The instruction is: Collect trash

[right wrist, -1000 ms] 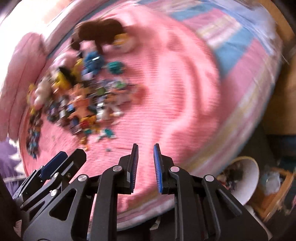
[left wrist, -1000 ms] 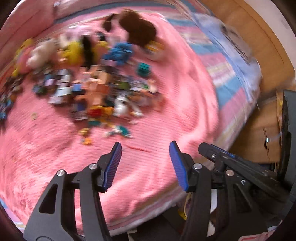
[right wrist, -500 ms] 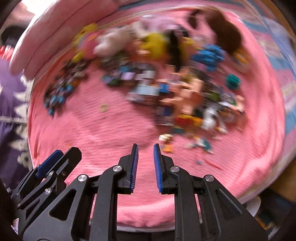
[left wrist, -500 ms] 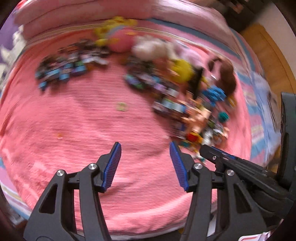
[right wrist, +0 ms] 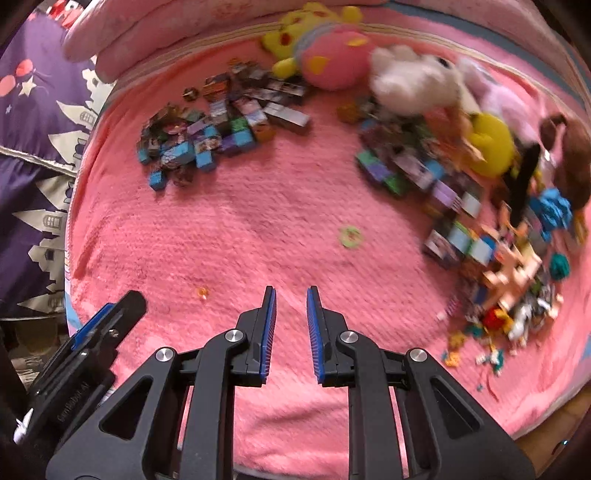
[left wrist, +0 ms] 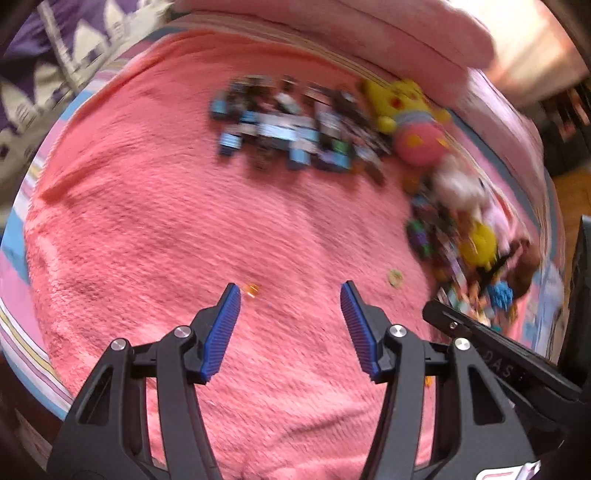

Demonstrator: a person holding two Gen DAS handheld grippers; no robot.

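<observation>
A small orange scrap (left wrist: 252, 290) lies on the pink blanket (left wrist: 184, 221), just ahead of the left fingertip of my left gripper (left wrist: 291, 291), which is wide open and holds nothing. A round green scrap (left wrist: 395, 277) lies to the right of that gripper. In the right wrist view the orange scrap (right wrist: 202, 292) is to the left and the green scrap (right wrist: 350, 236) ahead, slightly right. My right gripper (right wrist: 291, 293) hovers over the blanket (right wrist: 258, 206), its jaws a narrow gap apart with nothing between them. The two grippers are side by side.
Toy blocks (right wrist: 207, 140) lie in a heap at the far left, more blocks and small figures (right wrist: 480, 251) at the right. Plush toys (right wrist: 406, 77) line the back below a pink pillow (left wrist: 369, 33). Purple bedding (right wrist: 33, 147) hangs at the left.
Both views have swept left, from the bed's right edge and the floor beside it to the middle of the blanket. The jaw openings are unchanged.
</observation>
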